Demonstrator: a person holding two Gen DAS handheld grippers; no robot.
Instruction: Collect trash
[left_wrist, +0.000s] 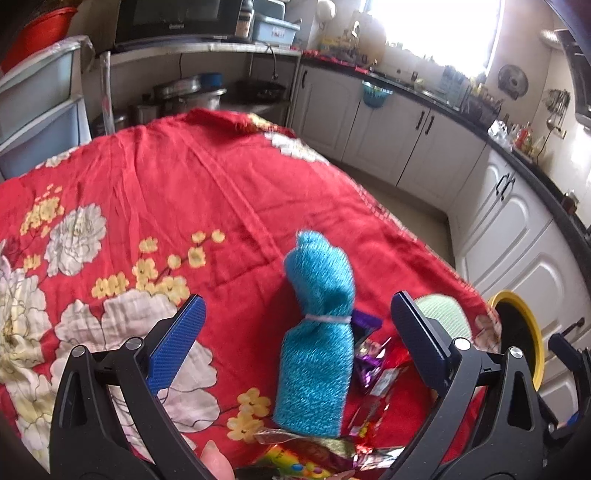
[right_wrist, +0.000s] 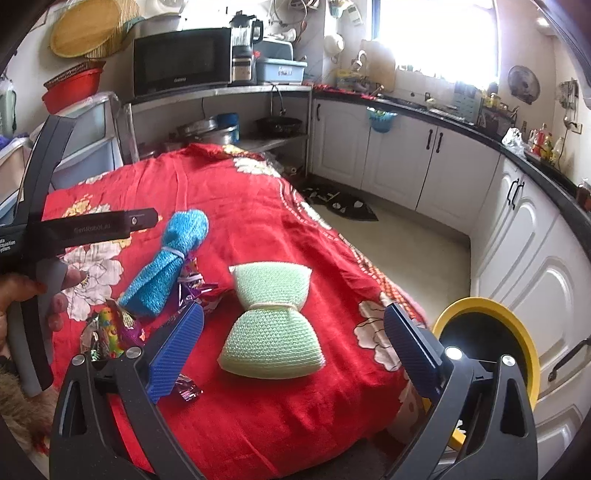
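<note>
Shiny candy wrappers lie on the red flowered tablecloth beside a blue mesh scrubber. More wrappers lie at the near edge. My left gripper is open above the blue scrubber, empty. In the right wrist view the wrappers lie next to the blue scrubber, with others near the left hand and a small one by my finger. My right gripper is open around a pale green scrubber, empty. A yellow-rimmed black bin stands off the table's right edge.
The bin also shows in the left wrist view, past the pale green scrubber. White kitchen cabinets with a black counter run along the right. A shelf with a microwave stands behind the table. The left gripper's body is at left.
</note>
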